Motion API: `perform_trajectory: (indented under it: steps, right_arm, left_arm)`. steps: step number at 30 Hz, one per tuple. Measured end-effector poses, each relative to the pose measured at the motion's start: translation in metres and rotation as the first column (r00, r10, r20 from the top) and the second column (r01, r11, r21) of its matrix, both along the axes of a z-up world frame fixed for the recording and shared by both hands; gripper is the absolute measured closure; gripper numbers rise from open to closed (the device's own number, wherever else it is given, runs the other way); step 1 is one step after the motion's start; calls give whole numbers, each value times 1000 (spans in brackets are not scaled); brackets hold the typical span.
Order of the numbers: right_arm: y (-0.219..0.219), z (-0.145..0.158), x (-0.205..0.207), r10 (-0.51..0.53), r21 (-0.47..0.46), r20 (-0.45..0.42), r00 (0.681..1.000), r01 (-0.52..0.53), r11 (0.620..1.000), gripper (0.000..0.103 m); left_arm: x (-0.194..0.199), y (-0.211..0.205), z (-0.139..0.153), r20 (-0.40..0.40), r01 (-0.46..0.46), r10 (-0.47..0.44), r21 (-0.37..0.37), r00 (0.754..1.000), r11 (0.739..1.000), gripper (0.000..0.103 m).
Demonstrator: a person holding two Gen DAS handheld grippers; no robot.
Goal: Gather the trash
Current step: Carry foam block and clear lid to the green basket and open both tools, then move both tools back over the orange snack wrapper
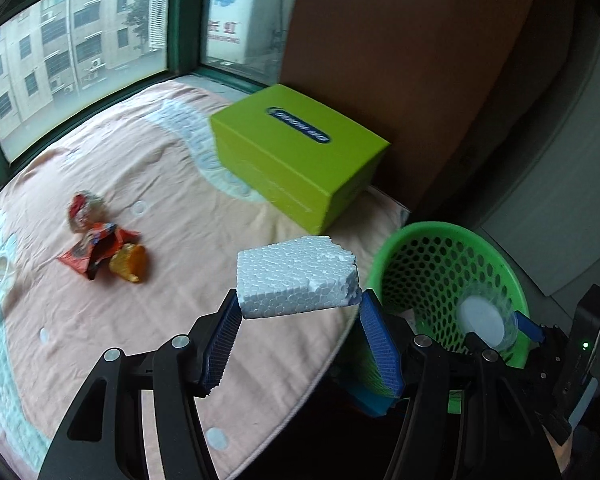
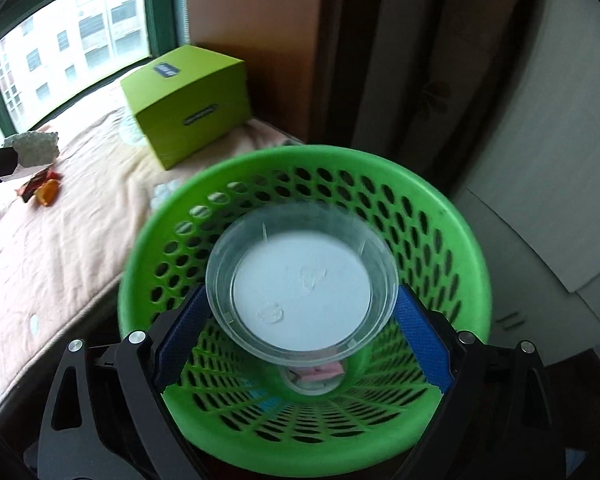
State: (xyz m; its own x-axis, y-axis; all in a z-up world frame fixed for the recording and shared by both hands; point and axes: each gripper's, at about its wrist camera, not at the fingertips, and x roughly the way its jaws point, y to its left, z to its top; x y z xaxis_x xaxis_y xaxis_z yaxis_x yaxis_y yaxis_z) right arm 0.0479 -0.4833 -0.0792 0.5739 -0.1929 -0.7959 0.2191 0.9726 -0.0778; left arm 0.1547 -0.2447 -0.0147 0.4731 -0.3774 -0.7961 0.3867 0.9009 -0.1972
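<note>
A home bedroom. Ahead of the fingers lies a bed under a peach blanket. Beyond it, a green-framed window faces apartment blocks.

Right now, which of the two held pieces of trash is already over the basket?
The clear plastic cup in the right claw: it hangs inside the green basket's rim. The white foam block in the left claw sits above the bed.

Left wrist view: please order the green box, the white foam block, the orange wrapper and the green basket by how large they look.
1. green box
2. green basket, partly hidden
3. white foam block, enlarged by nearness
4. orange wrapper
</note>
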Motion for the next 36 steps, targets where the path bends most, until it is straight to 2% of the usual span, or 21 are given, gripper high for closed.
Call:
perform_trajectory:
  steps: [9,22,25,26,27,32,36]
  right_arm:
    - [-23,9,-18,-28,-5,17,999,28,1000,10]
    - [-52,25,-49,-81,-21,56,995,82,996,10]
    - [-56,25,-53,-93,-13,58,994,94,996,10]
    - [-56,25,-54,-95,-9,58,994,95,995,10]
    - [-56,24,-55,-95,-8,58,994,96,995,10]
    - [-52,26,-56,-88,2,62,994,88,996,10]
    - [-42,30,-54,-61,15,72,996,60,998,10]
  left_arm:
    - [-9,-51,-2,-6,99,-99,-3,995,995,44]
    - [-27,-110,-23,-53,235,-235,-6,971,972,44]
    - [-29,-118,-29,-69,257,-257,-12,964,966,37]
    - [-30,-121,-31,-72,259,-259,-7,963,966,25]
    - [-31,-121,-31,-68,256,-257,-10,964,966,23]
    - [-36,-116,-32,-62,261,-261,-13,963,965,23]
    - [-33,-96,-28,-48,225,-225,-7,973,974,23]
